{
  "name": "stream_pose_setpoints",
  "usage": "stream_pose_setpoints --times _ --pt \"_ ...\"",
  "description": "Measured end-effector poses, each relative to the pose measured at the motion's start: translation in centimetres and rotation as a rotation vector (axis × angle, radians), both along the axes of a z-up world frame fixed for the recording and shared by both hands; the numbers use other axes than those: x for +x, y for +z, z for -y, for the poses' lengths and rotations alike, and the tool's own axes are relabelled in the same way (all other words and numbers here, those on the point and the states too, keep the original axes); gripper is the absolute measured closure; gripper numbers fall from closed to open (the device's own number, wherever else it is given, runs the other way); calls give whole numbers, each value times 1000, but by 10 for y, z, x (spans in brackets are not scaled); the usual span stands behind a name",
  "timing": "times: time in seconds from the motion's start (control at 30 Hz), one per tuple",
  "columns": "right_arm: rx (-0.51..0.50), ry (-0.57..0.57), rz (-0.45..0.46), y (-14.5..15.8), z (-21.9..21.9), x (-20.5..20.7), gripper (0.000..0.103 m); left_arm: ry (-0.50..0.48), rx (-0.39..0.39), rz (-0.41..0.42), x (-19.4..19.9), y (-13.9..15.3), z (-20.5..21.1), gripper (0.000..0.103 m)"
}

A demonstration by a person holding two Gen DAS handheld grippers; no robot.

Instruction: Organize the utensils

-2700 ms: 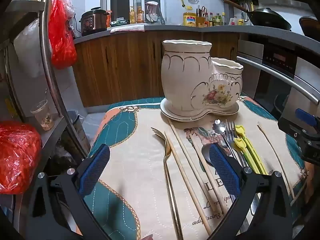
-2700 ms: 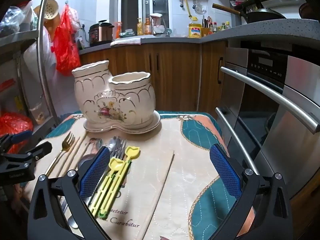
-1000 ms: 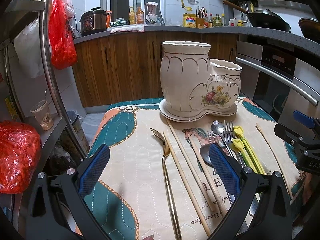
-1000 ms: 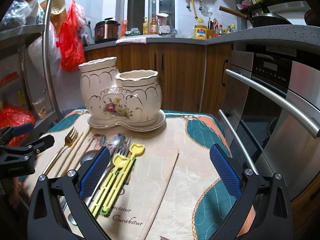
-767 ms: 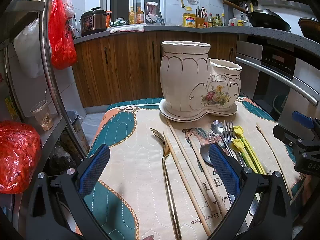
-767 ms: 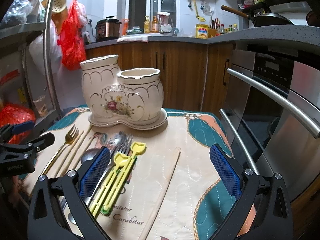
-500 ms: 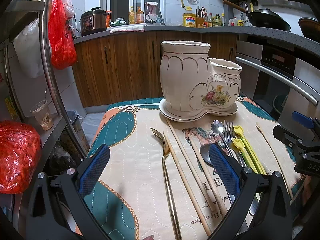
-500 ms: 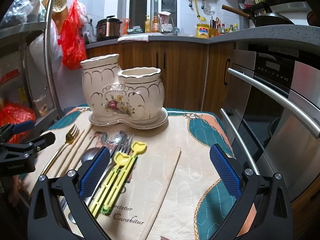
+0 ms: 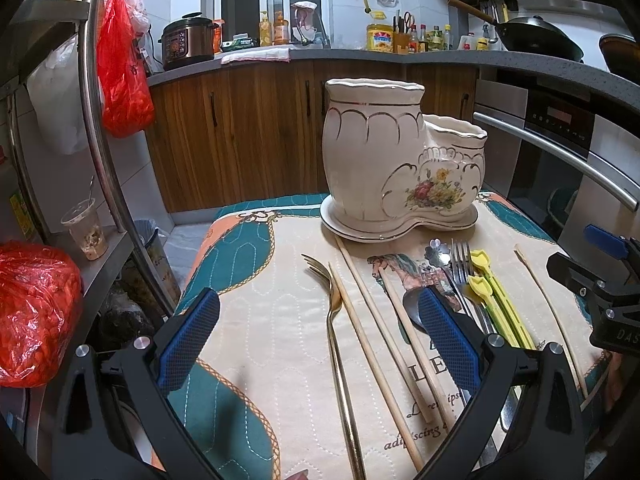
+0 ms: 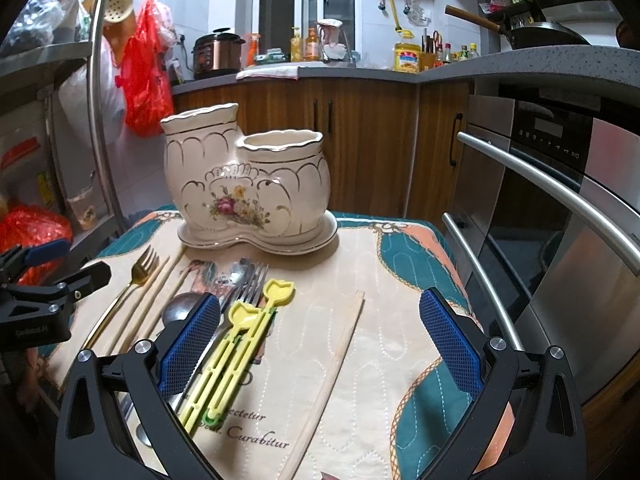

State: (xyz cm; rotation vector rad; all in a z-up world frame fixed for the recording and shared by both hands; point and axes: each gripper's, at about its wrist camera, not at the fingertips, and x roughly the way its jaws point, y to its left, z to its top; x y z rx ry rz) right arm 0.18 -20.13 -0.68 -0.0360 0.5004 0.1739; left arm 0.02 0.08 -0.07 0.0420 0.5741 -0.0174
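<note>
First, lower the right gripper (image 10: 319,340) (jaws spread, empty) onto the lone chopstick (image 10: 335,364) at its 6 o'clock; left gripper (image 9: 318,342) spread; holder (image 10: 250,186) at 12 o'clock.

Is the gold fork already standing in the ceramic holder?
No, the gold fork lies flat on the mat, in front of the ceramic holder.

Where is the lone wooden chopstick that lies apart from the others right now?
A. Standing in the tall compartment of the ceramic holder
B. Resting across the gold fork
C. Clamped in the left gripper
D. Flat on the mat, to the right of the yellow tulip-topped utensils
D. In the right wrist view the lone chopstick lies flat on the mat, right of the yellow tulip-topped utensils, with no gripper touching it.
</note>
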Motion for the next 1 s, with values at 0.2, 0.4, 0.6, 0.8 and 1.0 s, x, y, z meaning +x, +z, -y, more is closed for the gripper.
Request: stream_pose_setpoints --times 0.2,0.4,0.6,0.8,1.0 --pt "6 1 -11 -3 1 2 4 5 4 -4 2 0 0 5" --pt "6 1 -10 -2 2 3 4 8 5 -6 3 0 -1 5" --pt "8 0 -16 -3 3 4 4 7 6 -9 3 -1 -1 5" --pt "24 0 -29 -5 5 5 4 7 15 -6 5 0 -5 5" --pt "86 -9 0 3 15 7 4 -2 28 3 11 7 -14 5"
